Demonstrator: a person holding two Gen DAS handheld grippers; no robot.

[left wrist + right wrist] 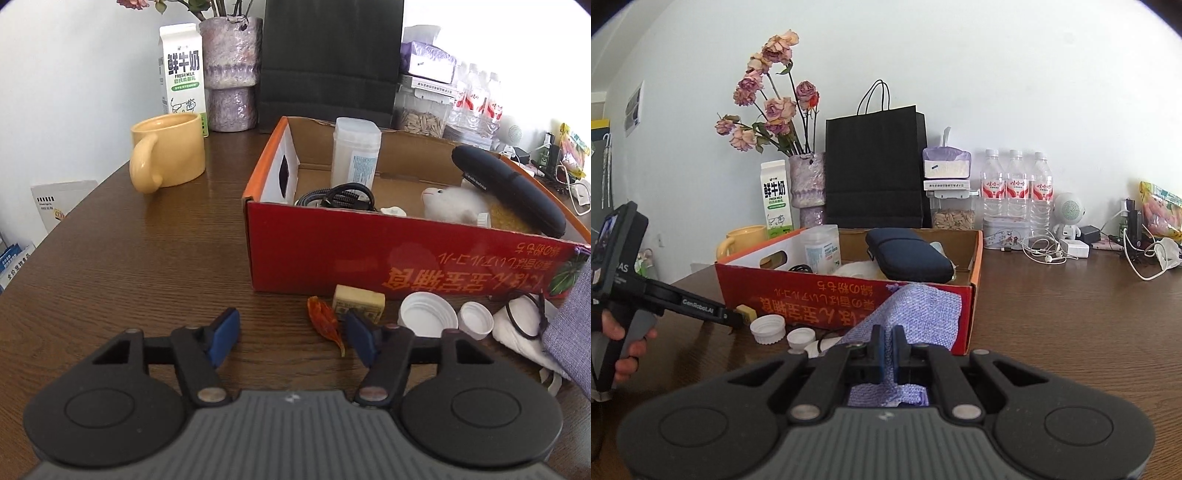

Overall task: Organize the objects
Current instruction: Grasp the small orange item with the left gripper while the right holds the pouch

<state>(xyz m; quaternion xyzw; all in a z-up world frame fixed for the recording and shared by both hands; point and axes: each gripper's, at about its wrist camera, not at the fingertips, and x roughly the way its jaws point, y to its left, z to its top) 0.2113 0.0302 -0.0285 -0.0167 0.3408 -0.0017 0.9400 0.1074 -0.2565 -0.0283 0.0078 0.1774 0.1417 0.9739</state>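
1. Brown wooden table [129,236], white wall behind; we log the surface as the work area, with a yellow mug [168,151], milk carton [183,74] and purple vase [231,70] in the upper left of the left wrist view.
2. Red cardboard box [369,251], centre right of that view, open on top. We judge it the collecting bin, since it already holds a clear plastic jar [354,155], a coiled black cable [340,197], a white plush toy [454,203] and a dark pouch [509,188].
3. Loose items lie in a row on the table, close against the box's front wall: a cream block [360,301], an orange-red dried scrap [325,319], a large white cap [428,315], a small white cap [476,319].
4. Left gripper [291,334], lower centre: tongs apart, nothing between them. The scrap and block lie just beyond the right-hand blue pad [360,341], so we judge one of them the next pick.
5. Right gripper [886,347], lower centre of the right wrist view: tongs together, clamped on a lilac woven cloth [916,310], which hangs in front of the box's front wall, probably bound for the box.
6. Person's hand [624,347], left edge of that view, grips the left tool's handle.
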